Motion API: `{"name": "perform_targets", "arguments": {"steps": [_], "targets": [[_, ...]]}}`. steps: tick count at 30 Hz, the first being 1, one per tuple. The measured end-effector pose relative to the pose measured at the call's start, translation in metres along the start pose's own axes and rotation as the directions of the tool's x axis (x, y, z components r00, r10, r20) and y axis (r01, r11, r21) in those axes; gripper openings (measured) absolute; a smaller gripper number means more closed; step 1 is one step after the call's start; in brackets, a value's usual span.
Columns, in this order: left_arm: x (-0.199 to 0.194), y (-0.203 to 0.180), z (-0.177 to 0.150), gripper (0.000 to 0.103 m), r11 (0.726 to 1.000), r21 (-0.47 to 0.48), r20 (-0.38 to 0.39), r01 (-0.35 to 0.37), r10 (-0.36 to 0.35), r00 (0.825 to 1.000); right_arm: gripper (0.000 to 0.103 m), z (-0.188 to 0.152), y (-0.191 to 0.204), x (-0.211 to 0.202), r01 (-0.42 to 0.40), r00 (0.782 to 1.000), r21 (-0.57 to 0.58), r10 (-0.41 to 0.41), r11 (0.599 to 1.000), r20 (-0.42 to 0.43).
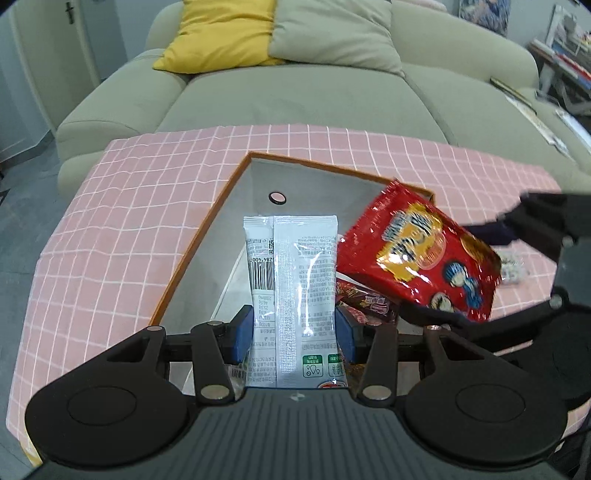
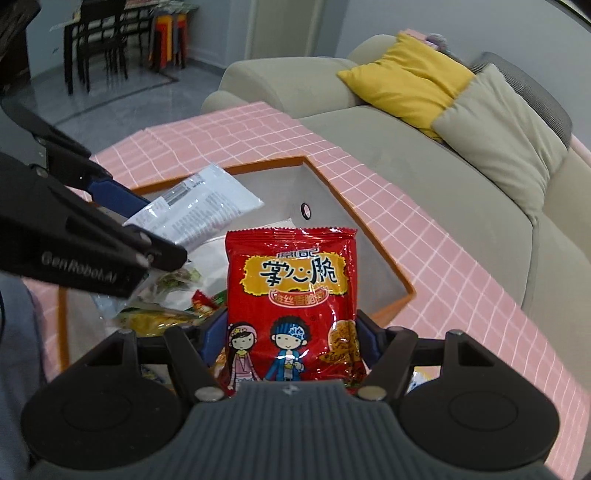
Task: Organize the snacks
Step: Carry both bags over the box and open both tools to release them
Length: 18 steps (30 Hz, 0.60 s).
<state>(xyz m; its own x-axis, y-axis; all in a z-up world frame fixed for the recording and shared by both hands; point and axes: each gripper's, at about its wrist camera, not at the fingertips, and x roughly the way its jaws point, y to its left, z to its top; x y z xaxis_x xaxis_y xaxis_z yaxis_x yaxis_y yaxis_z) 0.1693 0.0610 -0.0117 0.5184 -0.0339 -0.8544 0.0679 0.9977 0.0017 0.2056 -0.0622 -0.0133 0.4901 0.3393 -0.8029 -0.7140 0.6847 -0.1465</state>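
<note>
Two packets gripped above orange-rimmed box (image 1: 207,236)
Left gripper (image 1: 294,334) clamps white packet (image 1: 291,280) upright over grey interior; right gripper (image 2: 291,345) clamps red snack bag (image 2: 291,295) above loose snacks (image 2: 162,317) inside; pink grid cloth (image 1: 110,221), sofa (image 1: 295,96), yellow cushion (image 1: 218,33) behind

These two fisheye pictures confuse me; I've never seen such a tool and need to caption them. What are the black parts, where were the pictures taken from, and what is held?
A person holds a two-finger tool in each hand, each carrying a camera that looks along its fingers. In the left view, the left hand-held gripper clamps a white snack packet. In the right view, the right hand-held gripper clamps a red snack bag. Below them sits an orange-rimmed box with more snacks, on a pink checked cloth before a sofa.
</note>
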Motion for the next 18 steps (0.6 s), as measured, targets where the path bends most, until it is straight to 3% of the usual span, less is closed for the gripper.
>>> {"name": "perform_targets", "arguments": {"steps": [10, 18], "targets": [[0.041, 0.007, 0.008, 0.053, 0.998, 0.045, -0.07, 0.031, -0.028, 0.997, 0.067, 0.011, -0.019, 0.042, -0.076, 0.994, -0.043, 0.072, 0.996, -0.084], [0.069, 0.014, 0.017, 0.053, 0.997, 0.076, -0.143, -0.007, 0.018, 0.99, 0.067, 0.026, -0.012, 0.076, -0.079, 0.989, -0.125, 0.062, 0.989, -0.131]]}}
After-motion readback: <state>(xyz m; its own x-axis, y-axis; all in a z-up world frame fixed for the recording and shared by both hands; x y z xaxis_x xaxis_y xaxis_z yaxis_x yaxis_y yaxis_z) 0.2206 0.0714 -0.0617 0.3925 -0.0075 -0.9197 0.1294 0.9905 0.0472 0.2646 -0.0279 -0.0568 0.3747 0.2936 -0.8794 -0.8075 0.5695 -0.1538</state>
